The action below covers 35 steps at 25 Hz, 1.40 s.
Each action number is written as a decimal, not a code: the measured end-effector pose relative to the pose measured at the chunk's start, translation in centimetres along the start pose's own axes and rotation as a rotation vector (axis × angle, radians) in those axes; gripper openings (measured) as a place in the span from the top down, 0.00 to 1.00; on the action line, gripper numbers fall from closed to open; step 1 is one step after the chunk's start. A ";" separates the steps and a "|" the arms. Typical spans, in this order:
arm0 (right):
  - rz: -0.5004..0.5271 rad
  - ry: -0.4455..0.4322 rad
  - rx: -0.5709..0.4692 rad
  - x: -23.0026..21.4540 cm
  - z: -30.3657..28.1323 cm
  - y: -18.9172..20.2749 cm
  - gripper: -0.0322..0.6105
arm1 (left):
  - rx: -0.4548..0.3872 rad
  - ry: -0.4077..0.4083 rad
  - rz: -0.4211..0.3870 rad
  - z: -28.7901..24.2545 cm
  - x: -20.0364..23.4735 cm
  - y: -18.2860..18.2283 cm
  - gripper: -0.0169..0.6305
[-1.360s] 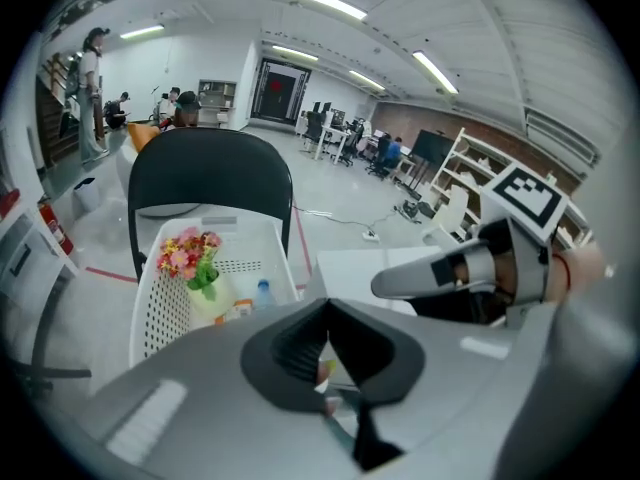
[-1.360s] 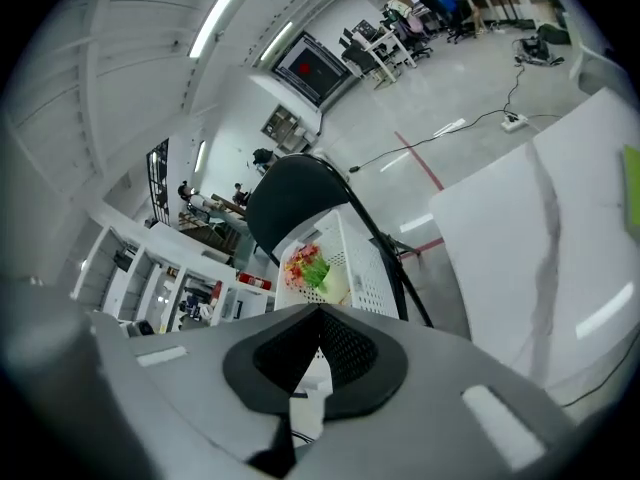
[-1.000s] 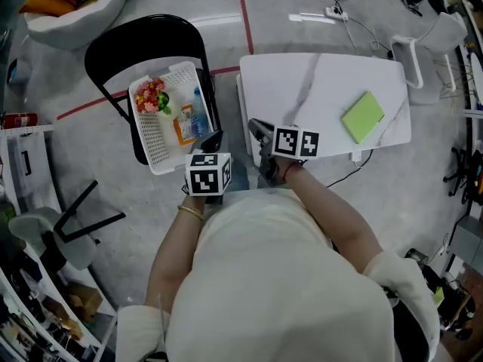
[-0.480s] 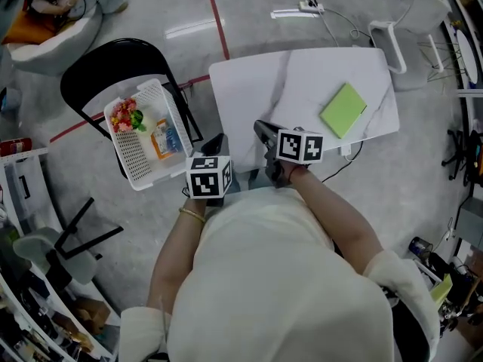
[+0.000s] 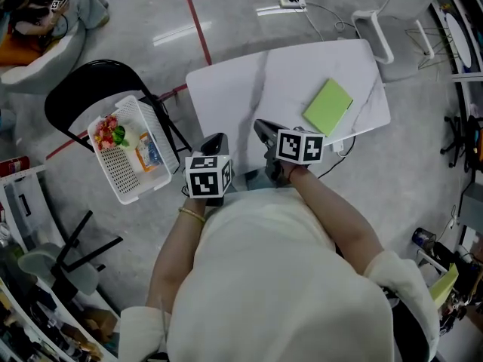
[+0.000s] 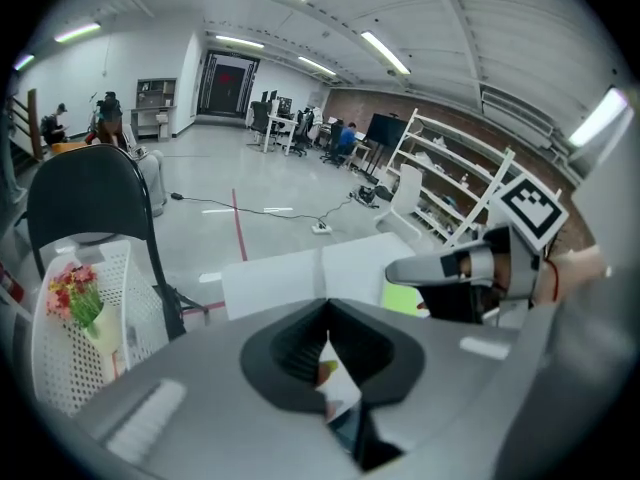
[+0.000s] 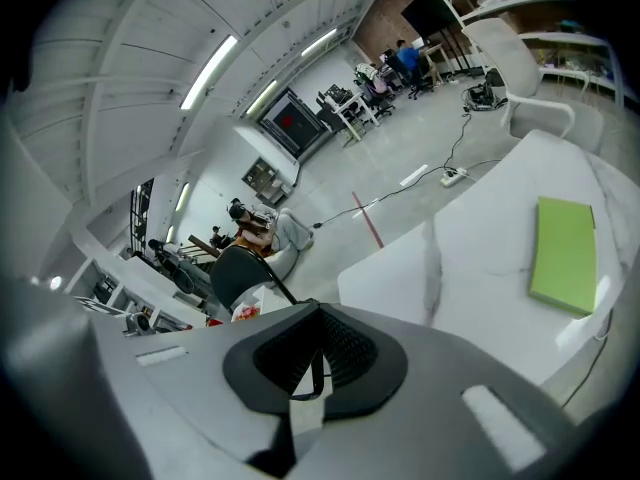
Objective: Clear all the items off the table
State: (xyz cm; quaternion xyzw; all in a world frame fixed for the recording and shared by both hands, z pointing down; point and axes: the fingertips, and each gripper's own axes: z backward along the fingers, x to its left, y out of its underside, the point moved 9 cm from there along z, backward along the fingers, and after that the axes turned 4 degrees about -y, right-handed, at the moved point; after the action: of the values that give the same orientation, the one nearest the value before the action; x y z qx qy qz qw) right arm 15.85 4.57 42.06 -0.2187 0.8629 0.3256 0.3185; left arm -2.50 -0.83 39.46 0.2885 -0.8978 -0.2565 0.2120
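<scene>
A green notebook (image 5: 328,106) lies flat on the white marble-look table (image 5: 249,89), towards its right end; it also shows in the right gripper view (image 7: 565,253). My left gripper (image 5: 215,142) hovers at the table's near edge, shut and empty. My right gripper (image 5: 261,127) is just beside it over the near edge, shut with nothing between its jaws, and the notebook lies a short way off to its upper right. In the left gripper view the notebook (image 6: 403,299) peeks out from behind the right gripper (image 6: 450,268).
A white basket (image 5: 113,173) holding flowers (image 5: 107,132) and small packets sits on a black folding chair (image 5: 68,100) left of the table. A white chair (image 5: 377,21) stands behind the table, a power strip (image 5: 281,6) and cables lie on the floor, and shelves line the room's edges.
In the head view the table, notebook, chair and basket have all slid to the left, so the notebook now lies nearer my right gripper. Both grippers stay shut and empty.
</scene>
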 end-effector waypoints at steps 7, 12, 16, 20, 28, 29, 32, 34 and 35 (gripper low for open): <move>-0.026 0.020 -0.024 -3.7 2.7 -1.2 0.95 | 0.023 0.025 -0.034 -2.5 -3.6 -0.9 0.96; -0.052 0.035 -0.041 -6.4 4.9 -1.5 0.95 | 0.044 0.048 -0.065 -4.2 -6.5 -1.3 0.96; -0.075 0.054 -0.063 -8.7 6.8 -1.7 0.95 | 0.065 0.072 -0.098 -5.6 -9.3 -1.5 0.96; -0.107 0.079 -0.089 -11.2 8.8 -1.6 0.95 | 0.084 0.102 -0.133 -7.1 -12.0 -1.6 0.96; -0.164 0.147 -0.139 -15.7 12.3 -1.4 0.95 | 0.136 0.159 -0.195 -10.2 -16.6 -1.8 0.96; -0.167 0.156 -0.144 -16.3 12.7 -1.4 0.95 | 0.142 0.165 -0.203 -10.7 -17.1 -1.8 0.96; -0.170 0.183 -0.157 -17.8 13.7 -1.4 0.95 | 0.161 0.184 -0.227 -12.2 -18.5 -1.9 0.96; -0.173 0.203 -0.166 -19.0 14.2 -1.4 0.95 | 0.174 0.197 -0.241 -13.3 -19.3 -2.0 0.96; -0.179 0.212 -0.172 -19.5 14.5 -1.4 0.95 | 0.181 0.203 -0.243 -13.9 -19.6 -2.0 0.96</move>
State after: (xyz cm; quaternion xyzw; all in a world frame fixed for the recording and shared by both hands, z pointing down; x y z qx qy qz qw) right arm 36.25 17.07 46.53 -0.3542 0.8378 0.3439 0.2333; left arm 20.26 5.38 44.53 0.4374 -0.8496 -0.1678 0.2422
